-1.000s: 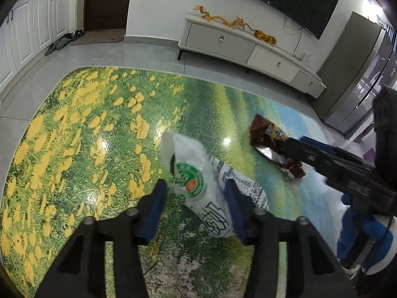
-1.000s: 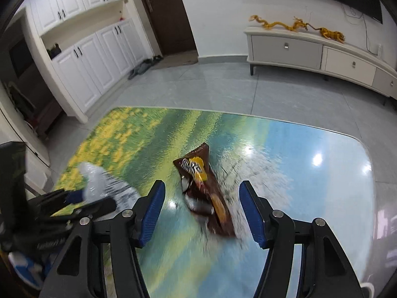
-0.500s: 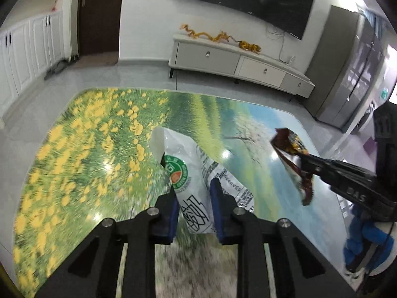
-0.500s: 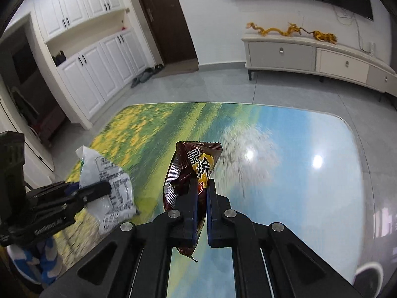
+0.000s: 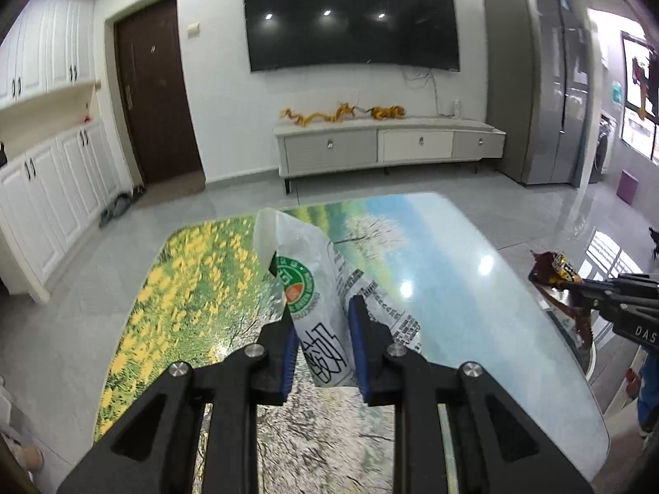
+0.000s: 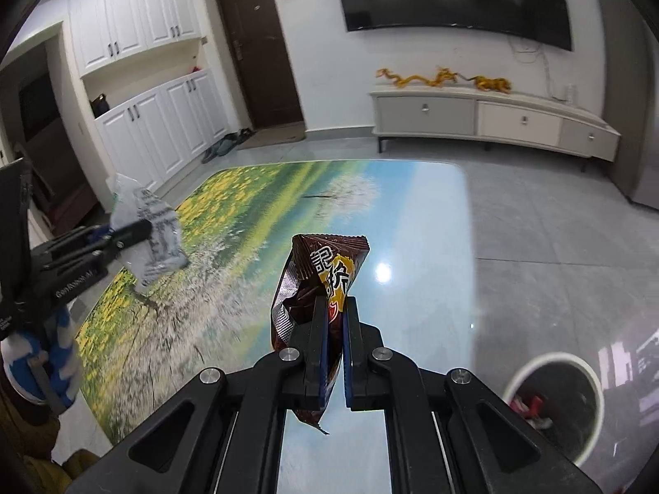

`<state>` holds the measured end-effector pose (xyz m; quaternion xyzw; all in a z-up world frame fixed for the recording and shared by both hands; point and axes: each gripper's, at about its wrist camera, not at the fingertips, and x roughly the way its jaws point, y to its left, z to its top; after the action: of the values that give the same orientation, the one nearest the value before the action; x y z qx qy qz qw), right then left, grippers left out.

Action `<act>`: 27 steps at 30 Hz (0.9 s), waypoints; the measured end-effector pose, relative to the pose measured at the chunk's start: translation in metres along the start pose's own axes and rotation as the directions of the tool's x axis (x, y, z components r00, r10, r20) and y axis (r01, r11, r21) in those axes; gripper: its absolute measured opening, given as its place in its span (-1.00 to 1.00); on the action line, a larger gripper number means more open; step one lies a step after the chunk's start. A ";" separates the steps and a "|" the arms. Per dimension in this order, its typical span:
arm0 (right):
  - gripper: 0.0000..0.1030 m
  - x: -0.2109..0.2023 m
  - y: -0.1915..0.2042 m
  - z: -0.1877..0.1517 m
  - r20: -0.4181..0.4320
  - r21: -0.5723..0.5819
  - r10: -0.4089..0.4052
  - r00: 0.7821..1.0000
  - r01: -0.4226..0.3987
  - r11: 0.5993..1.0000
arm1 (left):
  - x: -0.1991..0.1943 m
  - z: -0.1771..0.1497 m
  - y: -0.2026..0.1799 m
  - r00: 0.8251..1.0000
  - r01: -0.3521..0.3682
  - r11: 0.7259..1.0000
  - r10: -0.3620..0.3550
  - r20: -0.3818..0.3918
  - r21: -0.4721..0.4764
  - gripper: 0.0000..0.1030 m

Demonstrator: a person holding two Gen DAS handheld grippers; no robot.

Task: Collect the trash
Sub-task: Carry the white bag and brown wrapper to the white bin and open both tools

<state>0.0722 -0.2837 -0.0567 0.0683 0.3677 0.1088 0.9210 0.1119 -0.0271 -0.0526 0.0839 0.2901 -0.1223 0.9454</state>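
Observation:
My left gripper (image 5: 321, 308) is shut on a white plastic wrapper (image 5: 313, 288) with a green and orange logo, held up above the glossy landscape-print table (image 5: 453, 288). My right gripper (image 6: 334, 304) is shut on a brown snack wrapper (image 6: 321, 271) with yellow print, also lifted off the table. Each gripper shows in the other's view: the right gripper with the brown wrapper (image 5: 556, 276) at the far right, the left gripper with the white wrapper (image 6: 152, 230) at the left.
A white round trash bin (image 6: 556, 403) with some trash inside stands on the floor to the lower right of the table. A TV cabinet (image 6: 494, 117) lines the far wall. White cupboards (image 6: 164, 119) and a dark door (image 6: 259, 45) are at the left.
Both grippers closed on their wrappers and lifted them off the table. Both views tilted up toward the far wall, and the trash bin came into the right wrist view.

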 end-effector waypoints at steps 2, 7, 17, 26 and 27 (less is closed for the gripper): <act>-0.90 -0.019 -0.010 -0.008 0.023 0.021 -0.018 1.000 0.018 1.000 | -0.011 0.002 -0.011 1.000 0.004 1.000 -0.005 0.020 0.022 -0.58; -0.90 -0.052 -0.032 -0.023 0.068 0.058 -0.057 0.996 0.053 0.997 | -0.035 0.005 -0.038 0.998 0.011 0.997 -0.015 0.057 0.078 -0.58; -0.90 -0.089 -0.088 -0.058 0.108 0.166 -0.157 0.982 0.138 0.976 | -0.040 0.022 -0.098 0.995 0.063 0.980 -0.077 0.066 0.188 -0.58; -0.89 -0.080 -0.174 -0.089 0.021 0.366 -0.250 0.968 0.225 0.903 | 0.016 0.050 -0.204 0.948 0.317 0.915 -0.298 -0.113 0.251 -0.57; -0.89 -0.078 -0.184 -0.091 0.007 0.387 -0.254 0.967 0.231 0.892 | 0.022 0.051 -0.218 0.940 0.338 0.905 -0.314 -0.131 0.259 -0.58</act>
<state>-0.0186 -0.4771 -0.1087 0.2039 0.3607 -0.0829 0.9063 0.0952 -0.2514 -0.0428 0.1710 0.3205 -0.3142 0.8771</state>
